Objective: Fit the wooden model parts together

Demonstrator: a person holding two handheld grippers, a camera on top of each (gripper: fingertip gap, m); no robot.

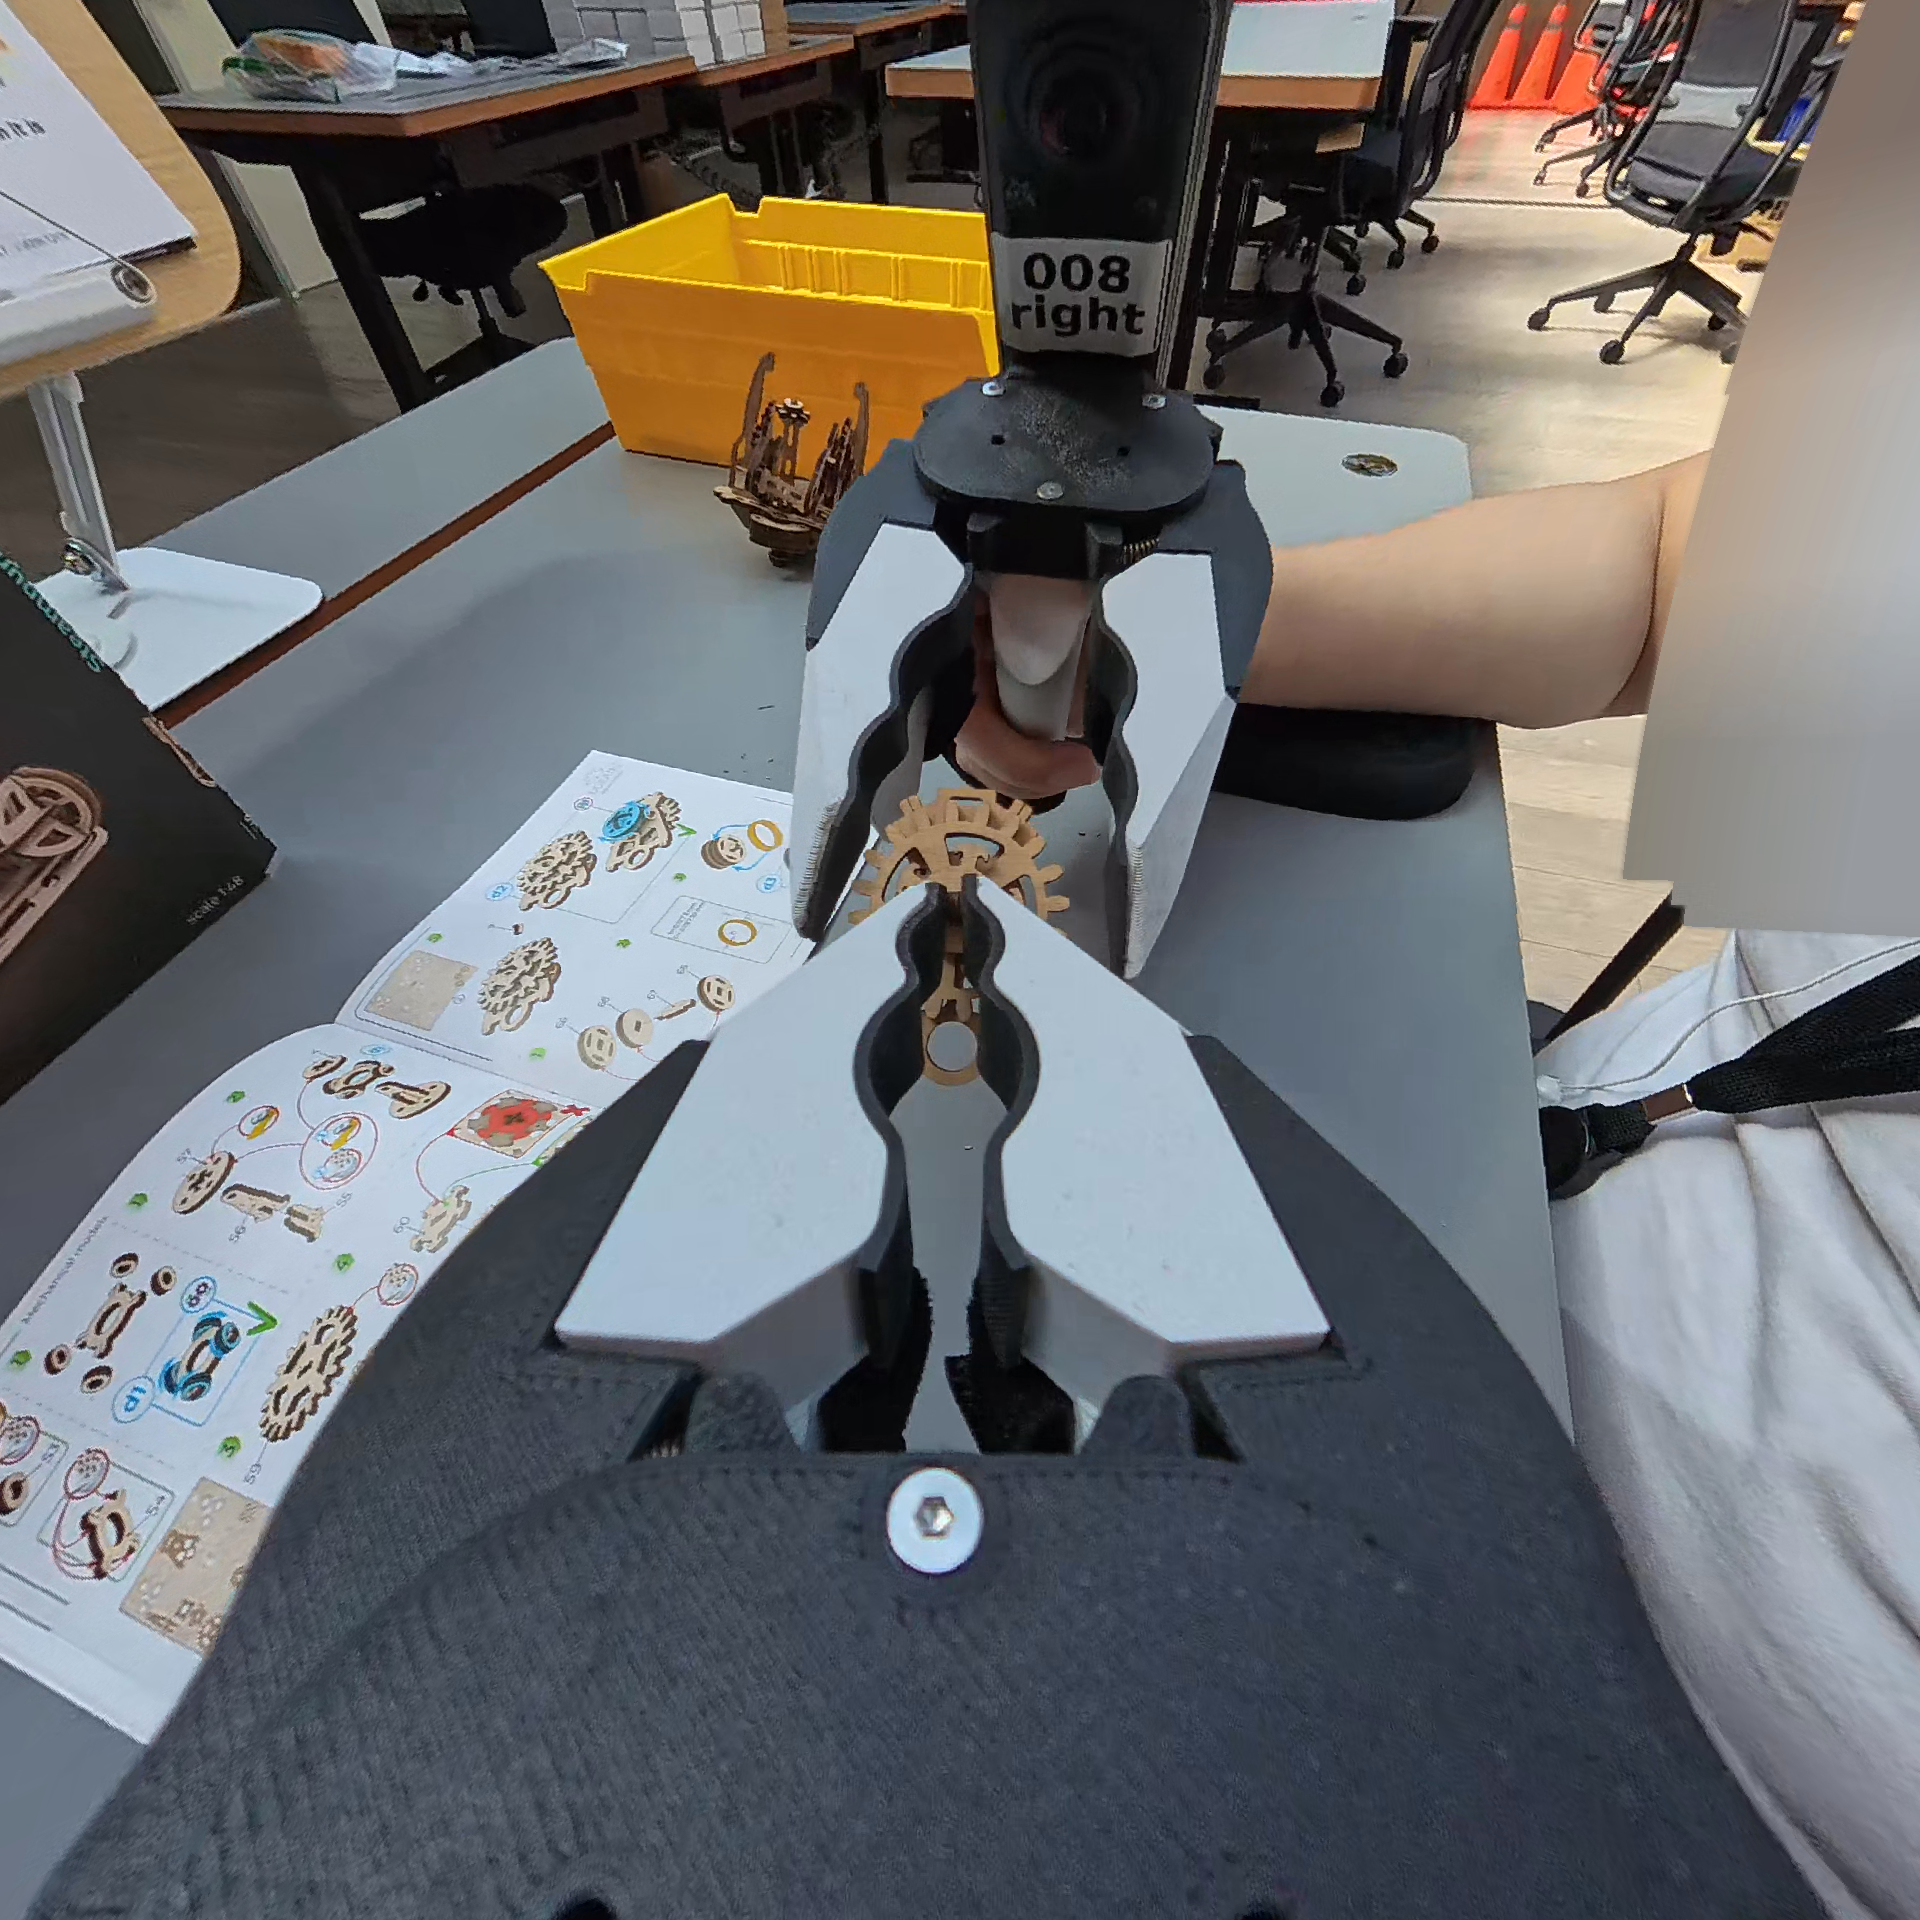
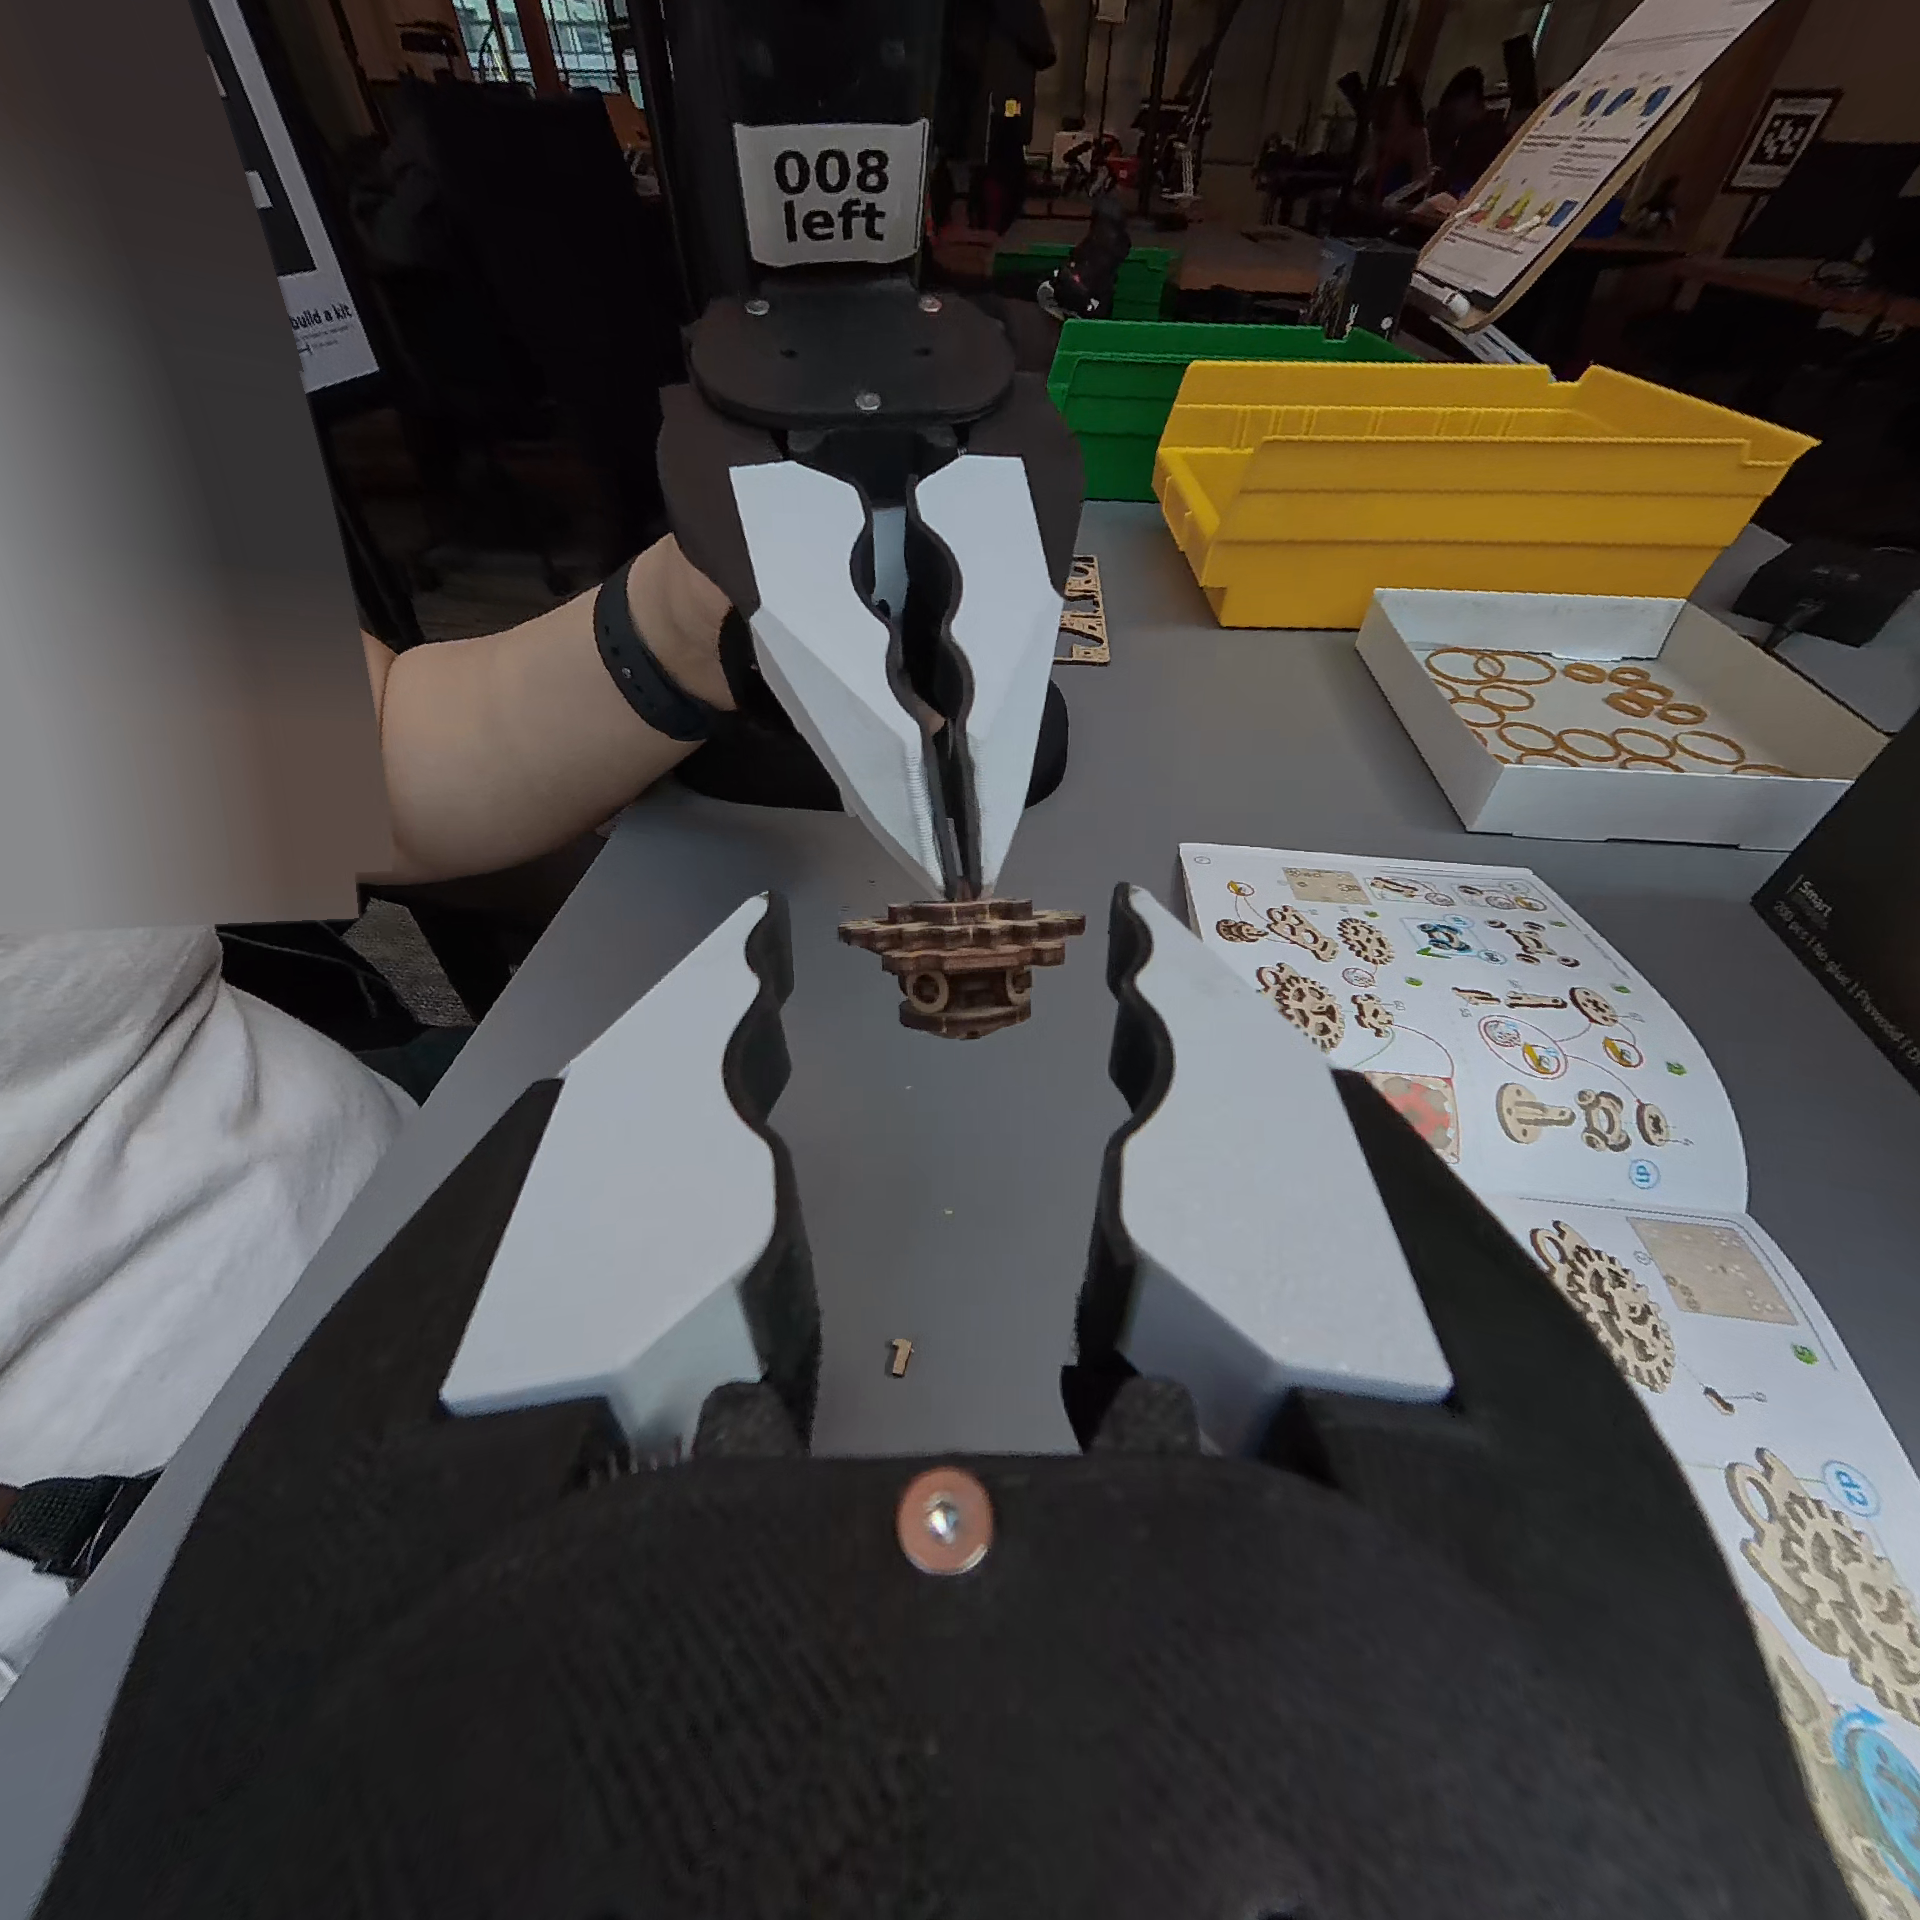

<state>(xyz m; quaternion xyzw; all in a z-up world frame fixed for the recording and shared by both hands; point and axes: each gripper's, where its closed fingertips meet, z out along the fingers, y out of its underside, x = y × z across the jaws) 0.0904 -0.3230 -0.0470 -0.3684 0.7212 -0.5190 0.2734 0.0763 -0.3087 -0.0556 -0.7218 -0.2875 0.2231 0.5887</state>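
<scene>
At centre frame, my left gripper (image 1: 948, 899) is clenched on the wooden gear assembly (image 1: 961, 868), pinching it by a thin part at the fingertips and holding it clear above the grey table (image 1: 540, 665). In the right wrist view the same assembly (image 2: 961, 966) hangs below those closed tips, a stack of toothed wheels with a smaller hub underneath. My right gripper (image 2: 940, 914) stands released, jaws spread wide to either side of the assembly without touching it; in the left wrist view it (image 1: 971, 925) faces me from the upper centre with the gear between its fingers.

An open instruction booklet (image 1: 416, 1091) lies flat on the table at lower left, just beside the grippers. A partly built wooden model (image 1: 790, 473) sits farther back, in front of a yellow bin (image 1: 748, 312). In the right wrist view, a white tray (image 2: 1579, 800) of wooden rings rests at right, near the yellow bin (image 2: 1455, 499), and one small wooden piece (image 2: 900, 1356) lies on the table between my open fingers.
</scene>
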